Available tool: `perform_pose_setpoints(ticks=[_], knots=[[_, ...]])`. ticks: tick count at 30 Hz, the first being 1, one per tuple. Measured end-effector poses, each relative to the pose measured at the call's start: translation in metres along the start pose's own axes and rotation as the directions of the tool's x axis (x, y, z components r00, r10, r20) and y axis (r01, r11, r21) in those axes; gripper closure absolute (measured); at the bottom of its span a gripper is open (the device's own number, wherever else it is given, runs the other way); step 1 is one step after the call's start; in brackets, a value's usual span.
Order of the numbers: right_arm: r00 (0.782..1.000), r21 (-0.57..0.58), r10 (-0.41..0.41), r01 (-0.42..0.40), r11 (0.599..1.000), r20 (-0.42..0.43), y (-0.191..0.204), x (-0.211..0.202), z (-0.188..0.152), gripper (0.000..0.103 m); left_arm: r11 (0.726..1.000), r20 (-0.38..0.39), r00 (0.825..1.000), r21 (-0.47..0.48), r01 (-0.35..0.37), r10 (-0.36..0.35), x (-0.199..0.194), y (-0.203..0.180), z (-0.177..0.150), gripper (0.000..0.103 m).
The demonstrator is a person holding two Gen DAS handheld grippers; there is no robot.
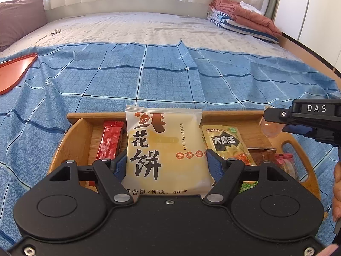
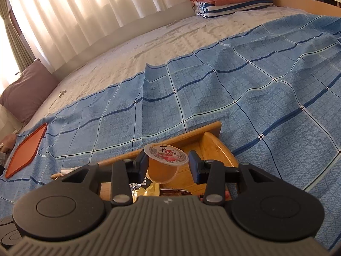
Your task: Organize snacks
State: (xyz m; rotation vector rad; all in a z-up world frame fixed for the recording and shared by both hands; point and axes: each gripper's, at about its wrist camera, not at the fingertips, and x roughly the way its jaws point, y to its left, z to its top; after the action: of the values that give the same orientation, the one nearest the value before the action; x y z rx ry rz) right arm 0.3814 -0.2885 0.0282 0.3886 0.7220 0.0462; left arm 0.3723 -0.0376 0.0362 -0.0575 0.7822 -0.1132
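Observation:
My left gripper is shut on a cream flower-cake packet, its blue pads pressing both sides. The packet stands upright over the middle of a wooden tray. Inside the tray lie a red sachet on the left and a yellow-green packet with a black label on the right, plus more small snacks at the right end. My right gripper is shut on a small orange jelly cup, held above the tray's right end. From the left wrist view that gripper enters at the right with the cup.
The tray rests on a blue checked cloth spread over a bed. An orange flat tray lies at the far left. Folded blankets sit at the back right, a mauve pillow at the back left. A person's hand shows at the right edge.

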Motion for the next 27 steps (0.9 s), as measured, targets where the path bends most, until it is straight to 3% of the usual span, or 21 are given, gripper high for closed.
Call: perform_pose_setpoints(ticks=[13,17,27], knots=[[0.998,-0.026,-0.047,0.047,0.999,-0.034,0.000,0.021,-0.010,0.058,1.000,0.012,1.000,0.024,-0.001,0.001,0.003,-0.005,-0.005,0.031],[0.998,-0.039,-0.052,0.050,0.998,-0.034,0.003,0.023,-0.010,0.058,0.998,-0.001,1.000,0.054,0.029,-0.029,0.002,-0.012,-0.010,0.031],[0.998,-0.052,-0.056,0.054,0.997,-0.039,0.007,0.030,-0.016,0.057,0.993,-0.003,1.000,0.120,0.009,-0.009,0.007,-0.025,-0.017,0.030]])
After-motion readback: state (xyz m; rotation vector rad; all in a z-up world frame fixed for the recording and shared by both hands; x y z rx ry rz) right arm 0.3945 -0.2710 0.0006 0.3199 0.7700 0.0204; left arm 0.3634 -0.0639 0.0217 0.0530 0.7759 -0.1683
